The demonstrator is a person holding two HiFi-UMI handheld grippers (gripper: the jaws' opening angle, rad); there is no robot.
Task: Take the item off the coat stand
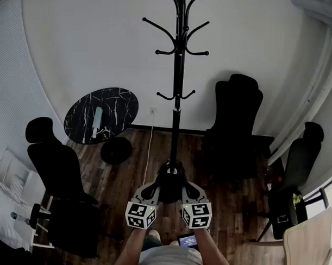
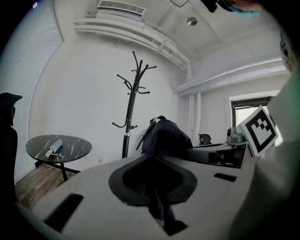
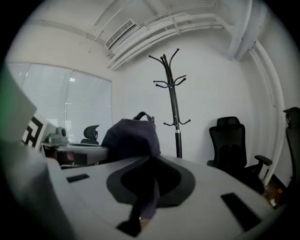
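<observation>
The black coat stand (image 1: 179,75) rises at the middle of the room, and every hook I can see on it is bare. It also shows in the left gripper view (image 2: 131,108) and in the right gripper view (image 3: 173,103). A dark bag (image 1: 170,181) with a top handle hangs between my two grippers, in front of the stand's foot. My left gripper (image 1: 153,192) is shut on a fold of the bag's dark fabric (image 2: 157,197). The right gripper (image 1: 188,192) pinches another fold (image 3: 147,192). The bag's bulk (image 2: 166,138) (image 3: 131,138) fills the space just past both jaws.
A round black marble table (image 1: 101,115) with a pale object on it stands left of the stand, a dark round stool (image 1: 116,150) beside it. Black office chairs stand at the left (image 1: 56,163), back right (image 1: 237,121) and right (image 1: 301,155). A wooden chair (image 1: 309,243) is at the lower right.
</observation>
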